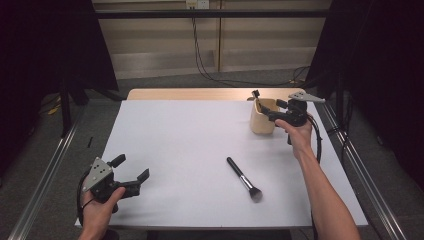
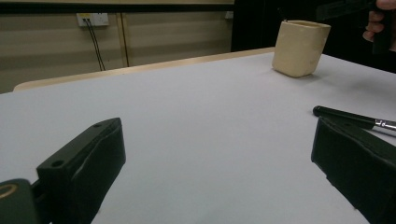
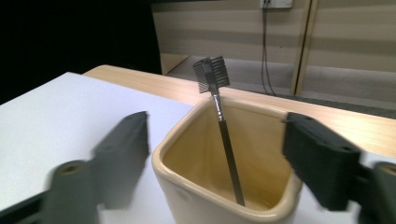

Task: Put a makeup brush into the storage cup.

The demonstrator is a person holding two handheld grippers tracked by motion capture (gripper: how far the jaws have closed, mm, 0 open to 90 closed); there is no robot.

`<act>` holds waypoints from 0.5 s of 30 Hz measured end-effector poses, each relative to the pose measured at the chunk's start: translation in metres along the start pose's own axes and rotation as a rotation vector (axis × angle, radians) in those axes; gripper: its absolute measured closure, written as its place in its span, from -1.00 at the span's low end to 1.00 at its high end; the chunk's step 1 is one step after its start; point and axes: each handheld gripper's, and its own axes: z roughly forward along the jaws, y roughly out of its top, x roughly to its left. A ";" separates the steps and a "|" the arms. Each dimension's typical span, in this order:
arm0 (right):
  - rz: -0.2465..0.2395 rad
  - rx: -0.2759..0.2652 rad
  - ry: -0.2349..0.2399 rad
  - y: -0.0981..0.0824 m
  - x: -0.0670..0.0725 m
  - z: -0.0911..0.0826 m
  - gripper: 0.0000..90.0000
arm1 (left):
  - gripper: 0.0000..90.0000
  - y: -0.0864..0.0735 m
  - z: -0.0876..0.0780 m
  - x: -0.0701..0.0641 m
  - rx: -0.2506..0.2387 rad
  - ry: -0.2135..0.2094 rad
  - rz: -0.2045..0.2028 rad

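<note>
A cream cup (image 1: 262,122) stands at the table's far right. A thin brow comb-brush (image 3: 212,77) leans inside it, comb end up, touched by nothing. My right gripper (image 1: 262,111) hovers at the cup's rim, open; in the right gripper view its jaws (image 3: 217,154) stand wide on either side of the cup (image 3: 187,186). A black-handled makeup brush (image 1: 244,179) lies flat on the table, right of centre, bristles toward me. My left gripper (image 1: 132,167) rests open and empty near the front left corner; the left gripper view (image 2: 219,154) shows the brush handle (image 2: 348,116) beyond its right jaw.
The white table top (image 1: 175,140) has a wooden strip (image 1: 200,94) along its far edge. Metal rails (image 1: 45,170) run along both sides of the table. Cables hang from a wall socket (image 1: 197,4) behind.
</note>
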 end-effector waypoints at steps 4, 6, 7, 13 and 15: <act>-0.017 -0.003 -0.016 0.000 0.003 -0.006 -0.80 | -0.94 0.000 0.000 0.001 0.003 0.006 0.004; -0.016 -0.003 -0.014 -0.001 0.005 -0.010 -0.86 | -0.93 0.000 0.000 0.001 0.002 0.001 0.001; -0.019 -0.004 -0.012 -0.001 0.005 -0.012 -0.87 | -0.94 0.000 0.000 0.001 0.000 -0.007 -0.014; -0.028 -0.005 0.014 -0.007 0.011 -0.024 -1.00 | -0.93 -0.001 -0.001 0.000 0.002 0.004 -0.001; -0.023 -0.004 0.020 -0.010 0.012 -0.028 -0.99 | -0.93 -0.001 -0.001 0.000 0.003 0.004 0.000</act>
